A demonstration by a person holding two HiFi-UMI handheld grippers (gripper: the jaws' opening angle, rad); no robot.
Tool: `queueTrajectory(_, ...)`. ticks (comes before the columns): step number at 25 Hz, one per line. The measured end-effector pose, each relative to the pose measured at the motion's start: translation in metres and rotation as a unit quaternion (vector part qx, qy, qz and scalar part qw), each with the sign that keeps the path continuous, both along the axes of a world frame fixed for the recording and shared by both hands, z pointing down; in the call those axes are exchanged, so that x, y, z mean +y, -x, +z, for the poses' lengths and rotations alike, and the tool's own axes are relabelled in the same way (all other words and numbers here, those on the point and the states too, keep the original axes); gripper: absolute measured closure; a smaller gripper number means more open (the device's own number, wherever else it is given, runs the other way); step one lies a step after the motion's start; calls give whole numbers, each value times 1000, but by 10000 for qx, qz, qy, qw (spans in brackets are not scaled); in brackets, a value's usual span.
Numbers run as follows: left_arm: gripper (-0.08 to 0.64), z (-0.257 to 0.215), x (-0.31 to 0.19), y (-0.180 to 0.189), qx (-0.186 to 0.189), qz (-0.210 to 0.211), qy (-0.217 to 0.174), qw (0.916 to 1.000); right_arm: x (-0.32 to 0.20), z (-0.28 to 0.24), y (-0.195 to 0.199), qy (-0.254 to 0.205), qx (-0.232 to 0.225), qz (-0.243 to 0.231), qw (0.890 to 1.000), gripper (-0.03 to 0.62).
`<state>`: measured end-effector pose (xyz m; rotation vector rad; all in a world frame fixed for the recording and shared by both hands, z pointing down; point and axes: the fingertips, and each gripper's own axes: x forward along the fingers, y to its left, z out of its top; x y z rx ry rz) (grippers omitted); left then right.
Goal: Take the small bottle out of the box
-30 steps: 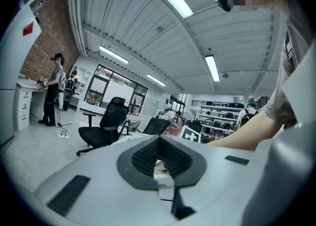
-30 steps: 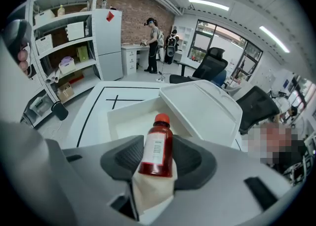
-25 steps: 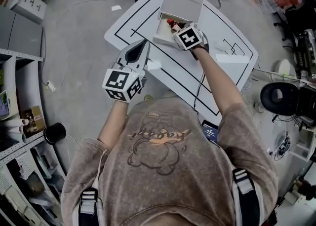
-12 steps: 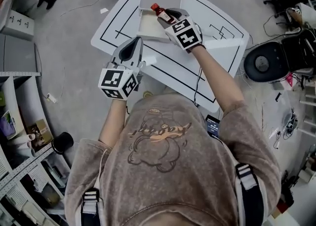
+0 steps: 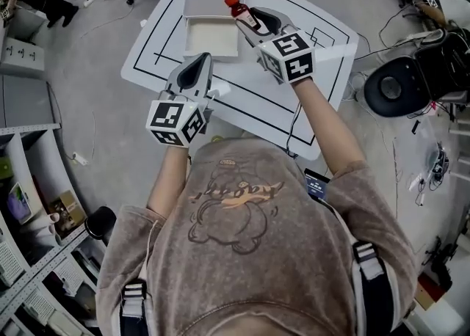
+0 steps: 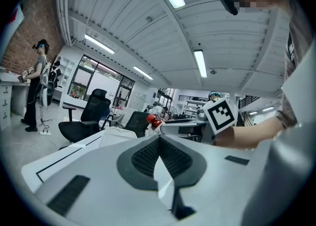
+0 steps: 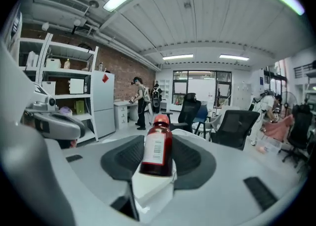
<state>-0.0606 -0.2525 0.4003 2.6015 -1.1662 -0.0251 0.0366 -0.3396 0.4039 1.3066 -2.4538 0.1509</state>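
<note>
One grip carries everything: the right gripper [image 5: 250, 17] is clamped on the small bottle [image 7: 157, 147], holding it in the air above the far right corner of the open box [image 5: 209, 38]. The pads seem to catch only its lower body, so a quick swing could tip it loose onto the table [image 5: 294, 100]. The left gripper [image 5: 197, 75], jaws together and empty, hovers just beside the box and steadies nothing.

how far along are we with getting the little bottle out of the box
Mostly done: the box stands open and its tray looks empty. In hand: the right hand-held gripper is shut on the bottle, held in the air by the box's right edge. Left: setting it down, probably on the table. The left hand-held gripper is shut, empty, near the box.
</note>
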Motion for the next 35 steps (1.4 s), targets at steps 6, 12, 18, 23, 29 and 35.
queueTrajectory(6,554,-4,2,-20,-1,228,-37,9997,23,-23,-29,-160,-562,227,9980,413)
queueTrajectory(12,554,-15,1,-38,128,411,-73,9990,40,-37,-60,-336,-888,445,9945,414)
queueTrajectory(18,554,-19,4,-45,88,573,-142,9982,52,-35,-76,-377,-1224,675,9895,413)
queueTrajectory(23,554,-15,6,-47,53,627,-118,9980,56,-20,-81,-333,-1376,757,9870,413)
queueTrajectory(29,554,-11,4,-46,32,612,-57,9981,52,-8,-86,-275,-1401,785,9866,413)
queueTrajectory(35,554,-11,2,-45,64,583,-54,9983,48,-5,-86,-291,-1528,759,9849,413)
